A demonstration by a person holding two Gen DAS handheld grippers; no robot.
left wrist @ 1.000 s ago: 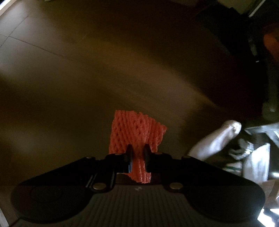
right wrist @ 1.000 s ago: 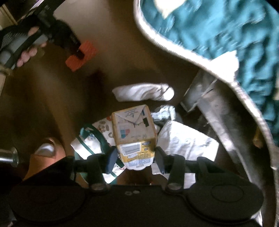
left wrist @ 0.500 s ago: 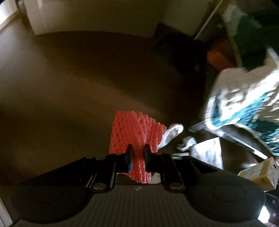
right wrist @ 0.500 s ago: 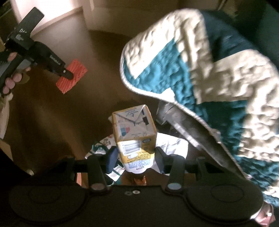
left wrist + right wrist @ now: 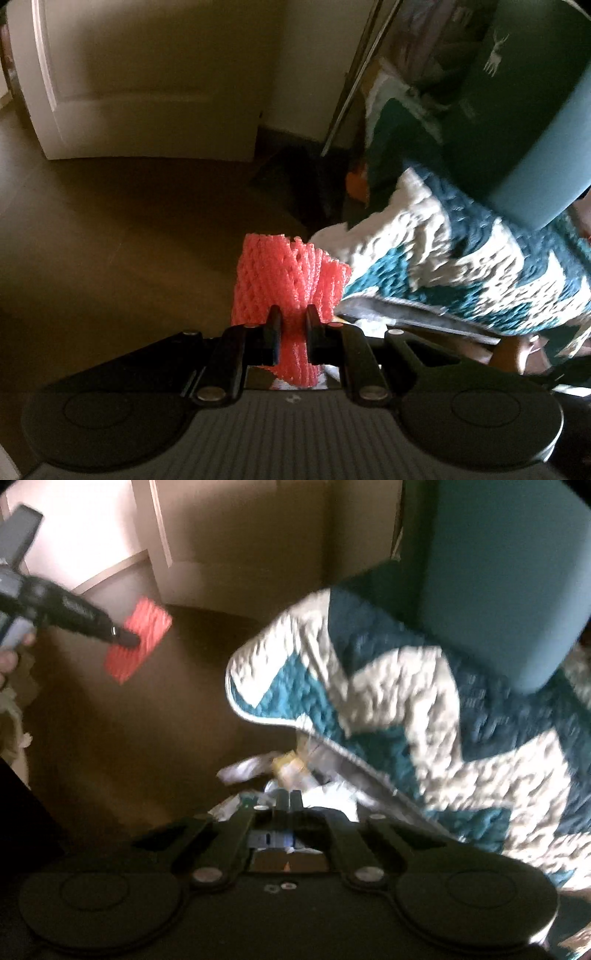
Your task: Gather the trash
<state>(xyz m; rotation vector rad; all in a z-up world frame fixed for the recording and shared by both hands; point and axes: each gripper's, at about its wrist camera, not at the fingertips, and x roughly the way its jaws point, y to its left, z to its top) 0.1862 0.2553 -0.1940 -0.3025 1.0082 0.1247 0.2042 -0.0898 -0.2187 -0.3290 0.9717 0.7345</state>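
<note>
The left gripper [image 5: 291, 321] is clamped on a red foam net [image 5: 288, 277], held up in the air above the dark floor [image 5: 110, 240], just beside the edge of a teal-and-white quilt [image 5: 461, 266]. The right gripper [image 5: 286, 801] has its fingers pressed together with nothing between them. Below it, under the quilt's edge, lies blurred litter [image 5: 280, 771] on the floor.
</note>
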